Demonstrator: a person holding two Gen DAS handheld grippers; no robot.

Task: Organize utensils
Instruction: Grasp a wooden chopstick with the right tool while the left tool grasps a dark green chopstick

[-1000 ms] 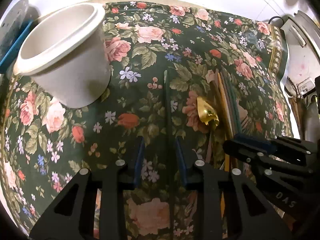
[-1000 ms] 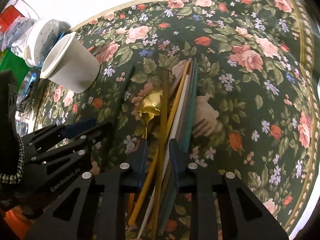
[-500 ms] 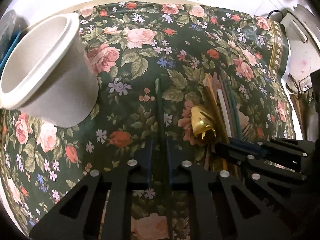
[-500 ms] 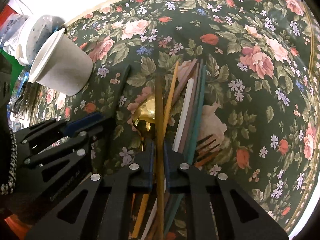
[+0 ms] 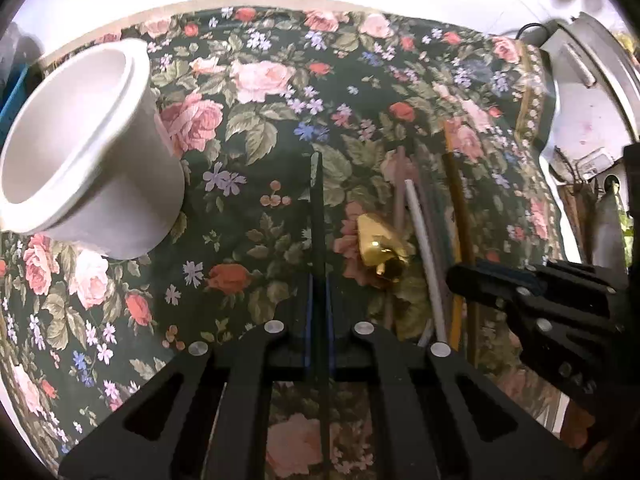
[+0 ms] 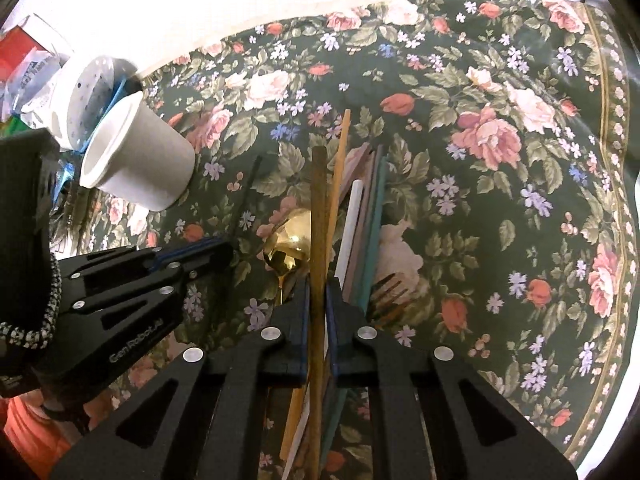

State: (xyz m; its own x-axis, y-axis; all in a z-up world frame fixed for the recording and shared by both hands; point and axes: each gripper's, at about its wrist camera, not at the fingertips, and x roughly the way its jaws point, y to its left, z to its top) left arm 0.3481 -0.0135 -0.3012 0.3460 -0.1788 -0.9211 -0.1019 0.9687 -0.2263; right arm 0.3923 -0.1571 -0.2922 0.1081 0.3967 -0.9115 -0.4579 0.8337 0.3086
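Observation:
A white cup (image 5: 88,160) lies tipped on the floral tablecloth (image 5: 280,80), mouth toward the camera, up and to the left of both grippers. My left gripper (image 5: 317,292) is shut on a thin black stick (image 5: 317,208) that points away over the cloth. To its right lie a gold spoon (image 5: 380,244) and a white stick (image 5: 424,260). My right gripper (image 6: 318,292) is shut on a brown wooden stick (image 6: 319,200) taken from a bundle of orange, white and teal sticks (image 6: 376,220). A fork (image 6: 390,292) lies by the bundle. The left gripper (image 6: 192,256) shows beside the spoon (image 6: 290,248).
A white perforated container (image 6: 88,92) and plastic packaging (image 6: 24,60) crowd the table's far left behind the cup (image 6: 140,156). A metal appliance (image 5: 592,80) with a cable stands past the cloth's right edge. The cloth's far right part holds no utensils.
Both grippers have closed: the left on the black stick, the right on the brown stick. Both stayed over the same spots.

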